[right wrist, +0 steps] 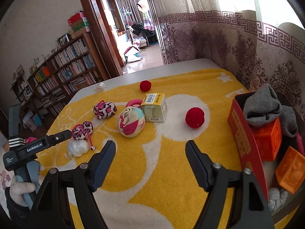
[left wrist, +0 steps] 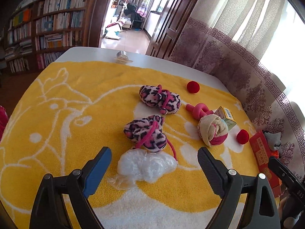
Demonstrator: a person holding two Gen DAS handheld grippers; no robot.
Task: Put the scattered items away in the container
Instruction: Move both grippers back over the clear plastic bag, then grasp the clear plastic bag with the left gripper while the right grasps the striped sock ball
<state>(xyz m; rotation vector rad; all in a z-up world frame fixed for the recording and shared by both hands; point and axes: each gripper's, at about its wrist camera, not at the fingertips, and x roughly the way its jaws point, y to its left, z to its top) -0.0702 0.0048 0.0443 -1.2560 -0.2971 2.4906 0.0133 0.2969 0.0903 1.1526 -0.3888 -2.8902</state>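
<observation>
both grippers tilted down, agape

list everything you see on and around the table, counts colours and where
towel: 1, yellow and white, covering the table
leopard-print pouches: 2, pink and black, mid towel
plastic bag: 1, clear, crumpled, between the left gripper's open fingers
pom-pom balls: 2, red, far edge and near the box
rolled sock: 1, cream and pink, centre
carton: 1, yellow-green, behind the sock
knotted toy: 1, pink, beside the carton
red box: 1, right edge, holding grey socks and two orange blocks
left gripper: open
right gripper: open, nothing between its fingers
</observation>
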